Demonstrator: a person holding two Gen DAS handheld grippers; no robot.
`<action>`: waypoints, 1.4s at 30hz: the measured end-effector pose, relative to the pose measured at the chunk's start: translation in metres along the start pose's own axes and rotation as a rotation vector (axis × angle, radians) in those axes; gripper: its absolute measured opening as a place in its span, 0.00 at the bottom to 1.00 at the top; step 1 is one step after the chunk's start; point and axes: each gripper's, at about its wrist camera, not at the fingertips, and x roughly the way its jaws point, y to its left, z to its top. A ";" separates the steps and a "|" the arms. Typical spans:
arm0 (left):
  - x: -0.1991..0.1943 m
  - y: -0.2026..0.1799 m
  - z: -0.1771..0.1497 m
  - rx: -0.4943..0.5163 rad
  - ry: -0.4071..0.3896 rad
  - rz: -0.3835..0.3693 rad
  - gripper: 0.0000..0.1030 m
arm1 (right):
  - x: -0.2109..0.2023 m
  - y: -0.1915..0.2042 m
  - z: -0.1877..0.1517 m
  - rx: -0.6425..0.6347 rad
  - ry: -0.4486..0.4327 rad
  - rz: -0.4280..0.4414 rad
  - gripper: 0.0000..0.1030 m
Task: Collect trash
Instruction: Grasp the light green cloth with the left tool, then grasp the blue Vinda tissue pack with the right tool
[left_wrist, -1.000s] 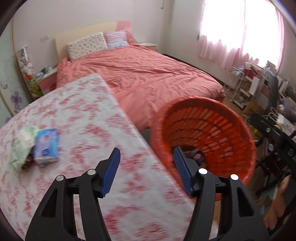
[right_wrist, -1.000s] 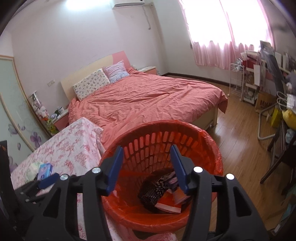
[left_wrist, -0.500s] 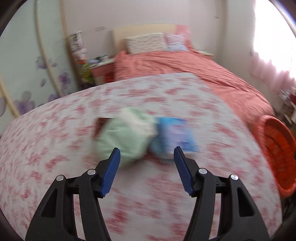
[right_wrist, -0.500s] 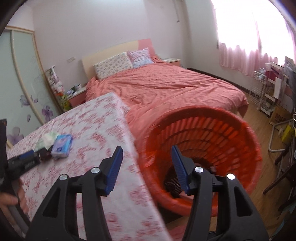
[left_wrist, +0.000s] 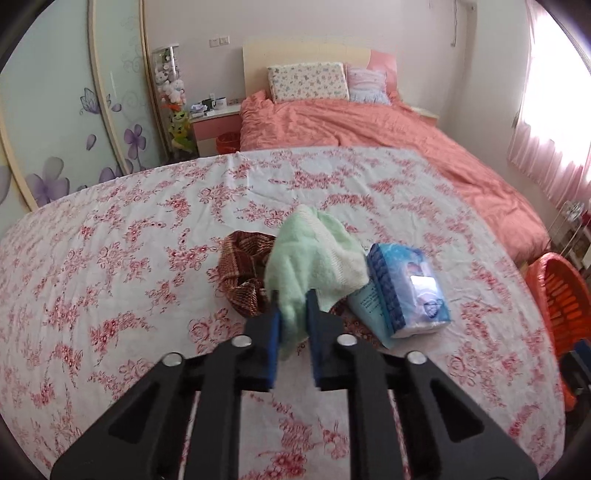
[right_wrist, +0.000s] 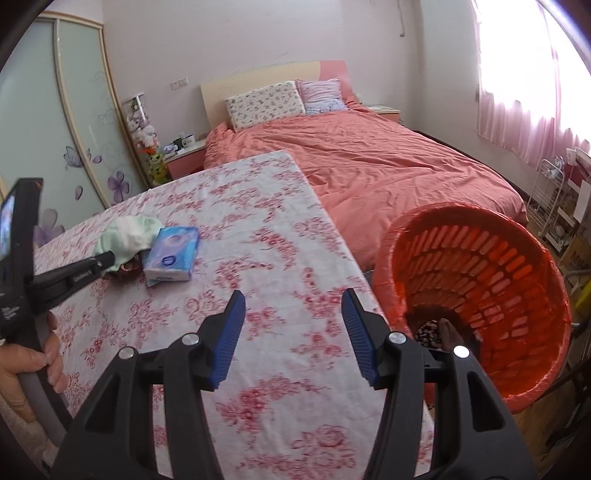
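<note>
A floral-clothed table (left_wrist: 122, 236) carries a green cloth (left_wrist: 314, 254), brown woven cloth (left_wrist: 242, 273) and tissue pack (left_wrist: 406, 291).

Bare tablecloth (right_wrist: 266, 236) lies open toward the orange basket (right_wrist: 476, 295); tissue pack (left_wrist: 406, 291) crowds the cloth pile

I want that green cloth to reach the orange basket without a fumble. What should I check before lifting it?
1. Left gripper has just been closing and is shut on the green cloth: ok.
2. Grip is deep enough to hold: cannot tell; only a lower fold is pinched.
3. Cloth is clear of the brown woven item: not ok, it drapes over it.
4. Blue tissue pack won't be dragged: cannot tell, it lies against the cloth.
5. Orange basket mouth is open: ok.
6. Right gripper is open, empty: ok.
</note>
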 end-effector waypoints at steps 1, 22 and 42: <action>-0.004 0.004 -0.001 -0.009 -0.008 -0.009 0.11 | 0.001 0.004 -0.001 -0.007 0.004 0.002 0.52; -0.016 0.145 -0.044 -0.213 0.055 0.095 0.25 | 0.041 0.088 0.003 -0.095 0.055 0.097 0.52; 0.007 0.129 -0.033 -0.151 0.076 0.018 0.61 | 0.109 0.116 0.030 -0.011 0.163 0.107 0.51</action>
